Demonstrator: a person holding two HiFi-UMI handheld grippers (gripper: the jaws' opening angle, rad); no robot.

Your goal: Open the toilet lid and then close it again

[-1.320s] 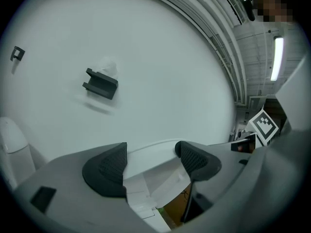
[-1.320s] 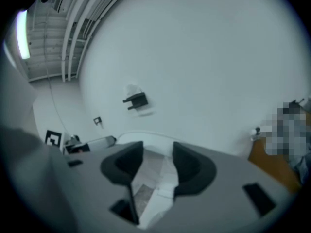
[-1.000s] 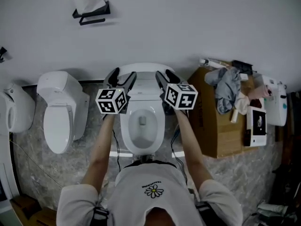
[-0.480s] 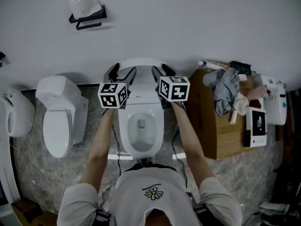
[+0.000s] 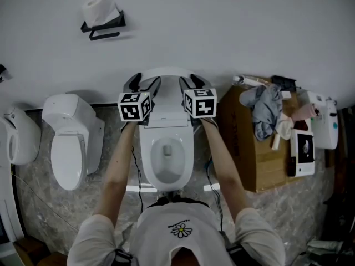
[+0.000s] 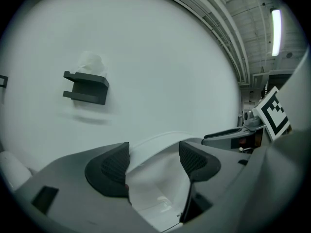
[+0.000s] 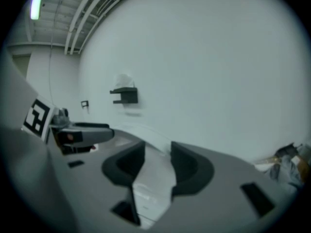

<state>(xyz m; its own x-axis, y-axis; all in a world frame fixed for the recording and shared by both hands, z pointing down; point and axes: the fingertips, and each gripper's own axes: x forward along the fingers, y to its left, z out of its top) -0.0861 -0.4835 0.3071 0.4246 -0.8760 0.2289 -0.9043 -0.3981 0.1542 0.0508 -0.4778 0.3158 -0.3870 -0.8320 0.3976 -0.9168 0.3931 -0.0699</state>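
Between the spread jaws of the left gripper (image 6: pixel 154 163), nothing clamped: only the curved upper rim of the toilet lid (image 6: pixel 156 147), straddled loosely, with a gap at each pad. Much the same at the right gripper (image 7: pixel 158 163): jaws apart, set astride the same white rim, nearer to it but apparently not pinching. From the head view, both placed near upper centre of the frame, at the two top corners of the lid, itself raised and standing back against the wall above the open seat and bowl (image 5: pixel 166 151) at frame centre. Probably rigid moulded plastic: light, stiff, smooth enough to slip through a weak pinch, hinged at its base and likely to drop and slam once tipped past upright. Best taken at that top rim, one jaw in front and one behind, evenly on both sides, then lowered under control. Further out: a second toilet (image 5: pixel 69 143) at middle left, a paper holder (image 5: pixel 102 16) at upper left, a cardboard box (image 5: pixel 249 148) with cloths at right, all well apart from the lid.
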